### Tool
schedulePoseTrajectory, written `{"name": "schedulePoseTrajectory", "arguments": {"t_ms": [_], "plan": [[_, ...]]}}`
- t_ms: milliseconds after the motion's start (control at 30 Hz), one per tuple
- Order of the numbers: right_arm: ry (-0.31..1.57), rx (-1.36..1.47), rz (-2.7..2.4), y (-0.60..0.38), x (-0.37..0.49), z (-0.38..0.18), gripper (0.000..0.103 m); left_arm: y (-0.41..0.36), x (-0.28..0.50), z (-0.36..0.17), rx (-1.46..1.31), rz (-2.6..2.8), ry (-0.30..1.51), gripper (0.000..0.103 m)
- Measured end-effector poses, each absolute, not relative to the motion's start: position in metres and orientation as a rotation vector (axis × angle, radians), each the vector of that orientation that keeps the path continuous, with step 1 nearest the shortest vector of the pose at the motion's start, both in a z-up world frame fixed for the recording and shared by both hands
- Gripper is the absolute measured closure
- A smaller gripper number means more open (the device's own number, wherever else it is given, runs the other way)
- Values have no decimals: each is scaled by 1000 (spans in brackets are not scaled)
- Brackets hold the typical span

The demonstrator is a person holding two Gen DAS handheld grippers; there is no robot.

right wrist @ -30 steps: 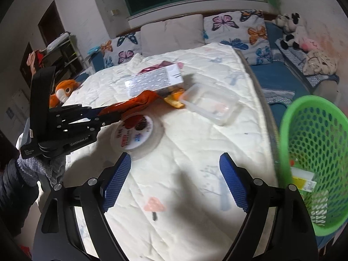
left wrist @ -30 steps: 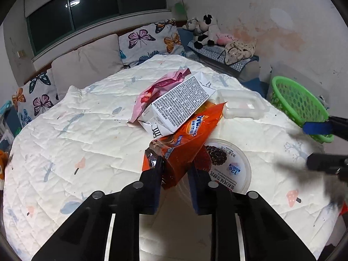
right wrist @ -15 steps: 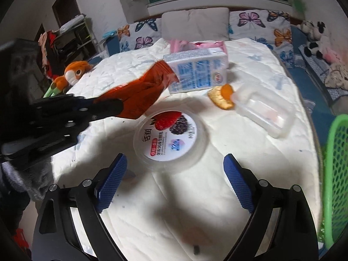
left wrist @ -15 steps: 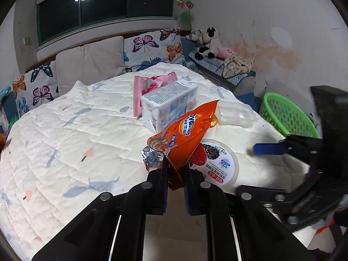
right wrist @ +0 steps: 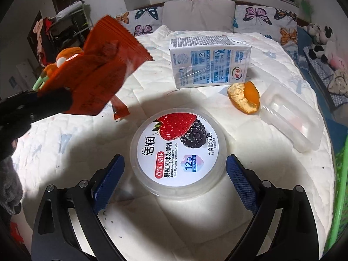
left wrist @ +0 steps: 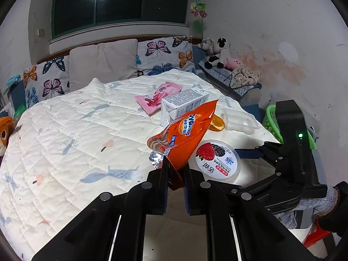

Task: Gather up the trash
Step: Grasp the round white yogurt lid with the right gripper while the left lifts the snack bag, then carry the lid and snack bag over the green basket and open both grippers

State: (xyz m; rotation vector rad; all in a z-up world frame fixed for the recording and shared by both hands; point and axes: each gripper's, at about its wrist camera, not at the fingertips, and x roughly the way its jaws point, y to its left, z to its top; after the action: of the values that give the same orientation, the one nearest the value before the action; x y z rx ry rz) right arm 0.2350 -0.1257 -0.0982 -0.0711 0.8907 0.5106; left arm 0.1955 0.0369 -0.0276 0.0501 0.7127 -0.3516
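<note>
left gripper [left wrist: 175, 179] clamped on orange snack bag [left wrist: 187, 132], held above bed [left wrist: 65, 130] left of yogurt tub [right wrist: 177, 152] | right gripper [right wrist: 175, 171] jaws wide, just been opening, straddling tub, pads not touching | milk carton [right wrist: 208, 63] behind tub

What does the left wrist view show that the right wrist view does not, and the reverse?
Only the left wrist view: the pink wrapper behind the milk carton, and the left tongs shut on the orange snack bag.

Only the right wrist view: a small orange scrap on the quilt, and the right tongs open, their jaws just widening, either side of the yogurt tub without touching it.

Both: bag, carton, tub, orange peel, clear plastic box, green basket.
</note>
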Motion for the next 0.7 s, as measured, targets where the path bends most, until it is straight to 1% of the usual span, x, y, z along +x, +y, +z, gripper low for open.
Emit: {"name": "schedulePoseTrajectory", "arguments": {"t_ms": [67,100,133,467,700], "plan": [[892,-76,505,-125,235,-99,10,38,195,-28,43,-350,714,91],[890,-86,495,-125,235,-99,14,38,194,-28,40,-349,715,91],[888,-87,494,-124,234,-99,15,38,193,-28,37,-349,717,91],[844,-30,490,-153,213,-84,15,25,186,-26,38,-372,707,91],[806,42,459,-197,191,-67,15,-1,181,-21,50,-413,701,91]]}}
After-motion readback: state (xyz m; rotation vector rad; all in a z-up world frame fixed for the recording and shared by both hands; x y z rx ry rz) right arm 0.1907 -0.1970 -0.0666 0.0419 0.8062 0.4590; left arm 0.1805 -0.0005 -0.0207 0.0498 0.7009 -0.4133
